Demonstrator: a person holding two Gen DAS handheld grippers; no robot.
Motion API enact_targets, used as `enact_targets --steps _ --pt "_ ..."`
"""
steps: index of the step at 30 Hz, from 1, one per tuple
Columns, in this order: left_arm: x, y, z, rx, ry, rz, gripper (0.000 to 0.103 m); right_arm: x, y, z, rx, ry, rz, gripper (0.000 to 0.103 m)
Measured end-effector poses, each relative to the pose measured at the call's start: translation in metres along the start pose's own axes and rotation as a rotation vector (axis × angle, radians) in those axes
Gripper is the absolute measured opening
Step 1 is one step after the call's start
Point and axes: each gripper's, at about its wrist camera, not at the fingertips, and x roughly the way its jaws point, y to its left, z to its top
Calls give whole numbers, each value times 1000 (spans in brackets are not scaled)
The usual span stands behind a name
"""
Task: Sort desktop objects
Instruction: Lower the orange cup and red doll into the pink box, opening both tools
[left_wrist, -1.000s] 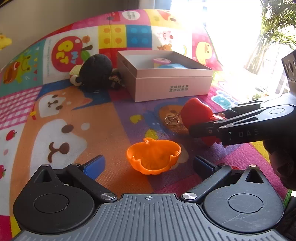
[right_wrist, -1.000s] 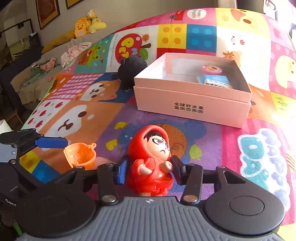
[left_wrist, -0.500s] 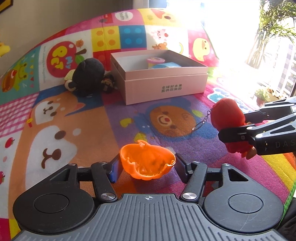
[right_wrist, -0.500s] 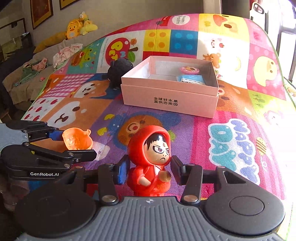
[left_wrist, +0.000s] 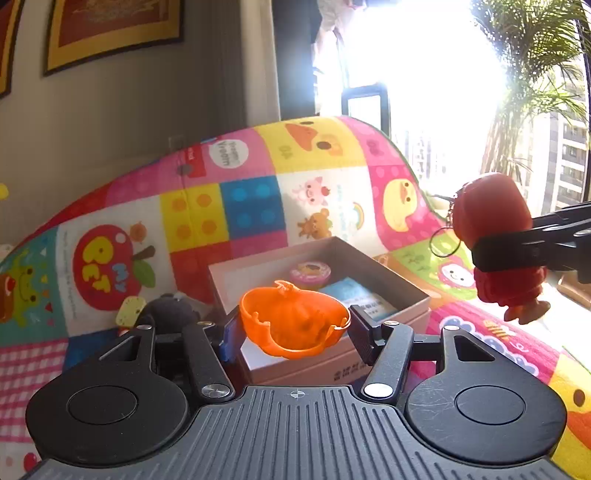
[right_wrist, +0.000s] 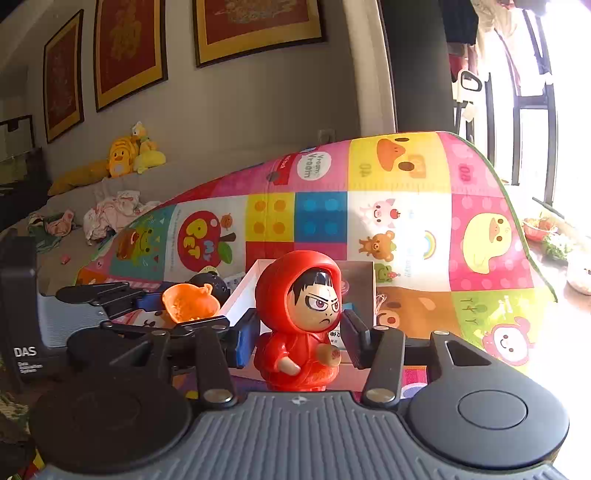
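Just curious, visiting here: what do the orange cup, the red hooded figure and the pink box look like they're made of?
Orange cup: thin plastic, probably; light glows through its wall. Red hooded figure: hard glossy plastic, with shiny highlights and a painted face. Pink box: likely matte cardboard, with straight thin walls.

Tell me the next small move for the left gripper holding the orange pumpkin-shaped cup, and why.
Probably ease the left gripper forward and release. Its orange pumpkin-shaped plastic cup hangs clear of the mat at the near wall of the open pink cardboard box, which already holds small items.
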Motion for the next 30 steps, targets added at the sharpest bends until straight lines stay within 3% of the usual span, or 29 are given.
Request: enact_targets --steps 3,7,9,11,15,19,25,30 --pt "49 4 10 -6 47 -5 64 7 -8 5 17 3 -26 48" --pt "87 11 2 -35 159 -96 66 20 -14 8 6 24 -59 48" --pt "80 15 -5 -46 134 -106 86 30 -14 10 -5 37 -63 48" --pt "62 22 -11 -77 86 -106 95 44 -12 15 -9 57 -47 48" --pt "20 37 -33 -139 26 -99 96 90 -3 34 20 122 15 48" --pt "-5 51 -63 -172 37 -46 97 160 20 53 5 230 58 48" --pt "-18 82 -91 -288 55 7 99 259 42 41 -85 427 -48 48" --pt "-16 104 -99 -391 81 24 100 283 43 21 -149 509 -152 49"
